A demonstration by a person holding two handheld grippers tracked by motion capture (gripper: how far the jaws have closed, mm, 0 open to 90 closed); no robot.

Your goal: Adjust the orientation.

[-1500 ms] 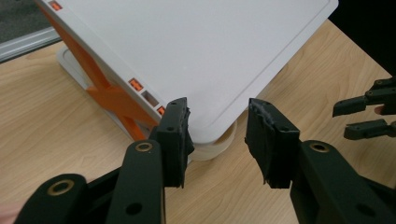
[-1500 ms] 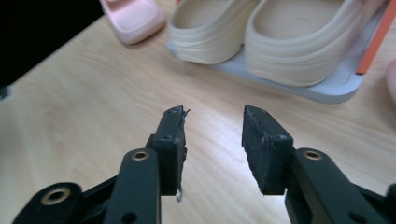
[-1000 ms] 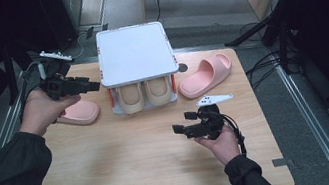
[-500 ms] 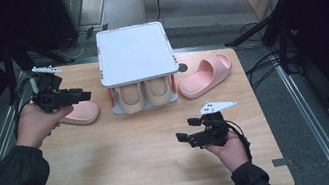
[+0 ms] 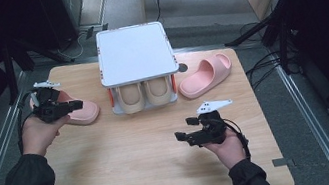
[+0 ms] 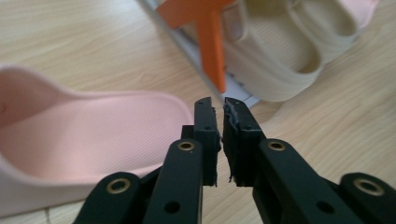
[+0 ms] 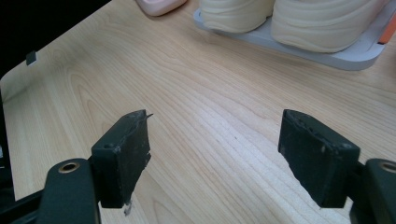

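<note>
The pair of beige foam slippers already sits under the white two-tier plastic rack. Left of the rack, the left tongs have just been closing, nearly shut at the rim of the pink foam slipper, gripping nothing visible. The second pink slipper lies right of the rack, unplaced; the right tongs gape wide, empty.

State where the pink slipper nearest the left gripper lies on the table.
In the high view, the pink slipper lies at the table's left, left of the white shoe rack, beside the left gripper.
</note>
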